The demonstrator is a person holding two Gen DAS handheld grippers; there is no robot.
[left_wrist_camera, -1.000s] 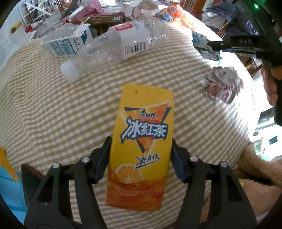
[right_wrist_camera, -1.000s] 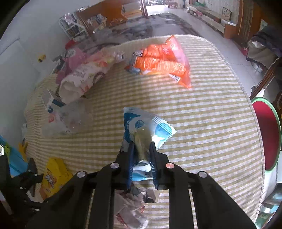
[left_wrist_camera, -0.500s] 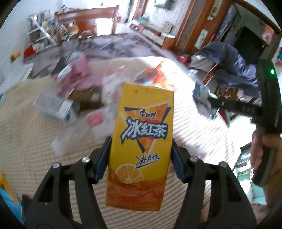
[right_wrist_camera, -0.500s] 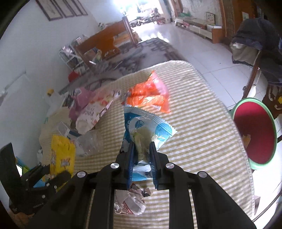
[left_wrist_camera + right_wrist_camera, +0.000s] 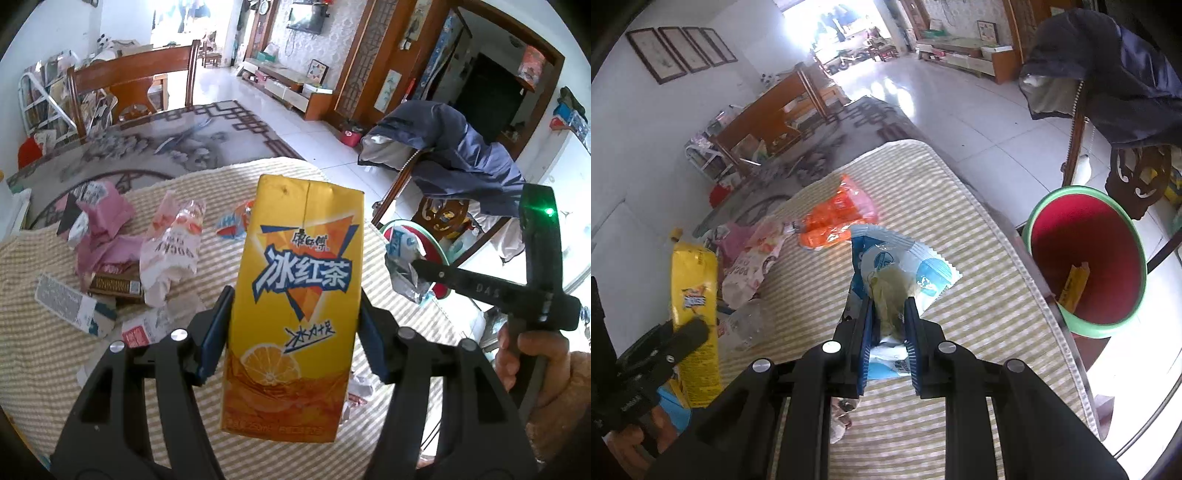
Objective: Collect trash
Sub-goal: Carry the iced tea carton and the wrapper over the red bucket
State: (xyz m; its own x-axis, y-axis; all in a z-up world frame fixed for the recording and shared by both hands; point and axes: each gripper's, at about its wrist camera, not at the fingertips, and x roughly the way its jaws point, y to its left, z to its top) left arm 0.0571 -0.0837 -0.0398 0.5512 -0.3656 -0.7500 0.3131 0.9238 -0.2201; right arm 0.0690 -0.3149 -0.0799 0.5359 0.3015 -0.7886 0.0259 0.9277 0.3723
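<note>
My left gripper (image 5: 295, 332) is squeezing a yellow iced tea carton (image 5: 295, 306) by its 2 sides, so the carton stands tall w/ its top end pointing away from me, up off the table (image 5: 44, 369). My right gripper (image 5: 888, 325) is pinched tight on a blue & white wrapper (image 5: 905, 266), and the crinkly end sticks out past the tips, held above the striped cloth. In the left cam I can see my right hand (image 5: 532, 358) holding that gripper off to the side. Just under my grippers lies a crumpled paper ball (image 5: 840, 421). A bit farther on the table are a white box (image 5: 74, 306), a brown bar wrapper (image 5: 114, 286), a pink bag (image 5: 107, 240) & a white & pink bag (image 5: 173, 251). Past those sits an orange snack bag (image 5: 834, 218). Beside the table's right edge is a red bin w/ a green rim (image 5: 1086, 258), w/ a yellow thing inside. Far back are a wood chair (image 5: 136, 85) and a dark jacket (image 5: 461, 147) over another chair.
</note>
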